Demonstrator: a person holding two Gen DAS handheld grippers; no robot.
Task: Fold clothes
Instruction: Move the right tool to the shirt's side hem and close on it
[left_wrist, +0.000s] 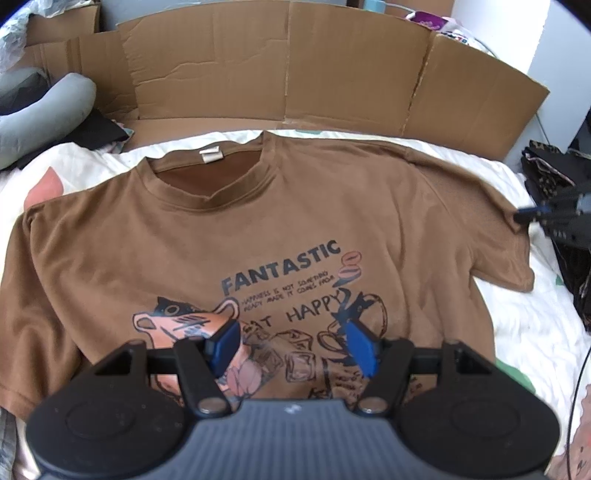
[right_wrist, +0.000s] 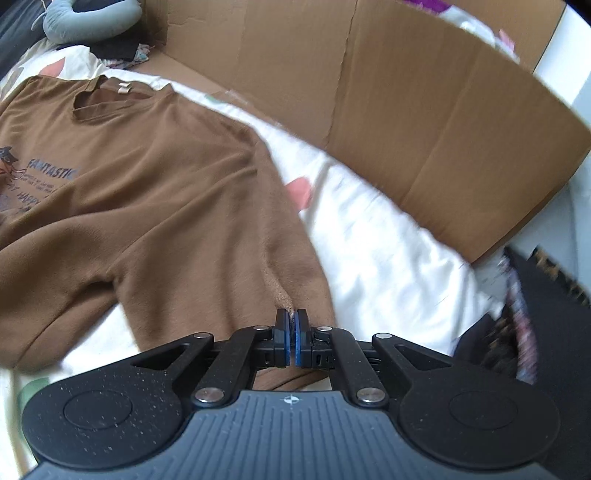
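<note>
A brown T-shirt (left_wrist: 229, 229) with a "FANTASTIC" print lies face up and spread flat on the white bedding, collar toward the cardboard. My left gripper (left_wrist: 291, 341) is open and empty, hovering over the printed chest. My right gripper (right_wrist: 291, 332) is shut on the hem of the shirt's right sleeve (right_wrist: 291, 291), pinching a small fold of cloth. In the left wrist view the right gripper (left_wrist: 524, 216) shows at the right edge, at the sleeve end. The same T-shirt (right_wrist: 147, 184) fills the left of the right wrist view.
A flattened cardboard sheet (left_wrist: 295, 74) stands behind the bedding (left_wrist: 535, 295). A grey pillow (left_wrist: 44, 114) and dark clothes lie at the back left. A dark patterned garment (right_wrist: 546, 302) sits at the right edge.
</note>
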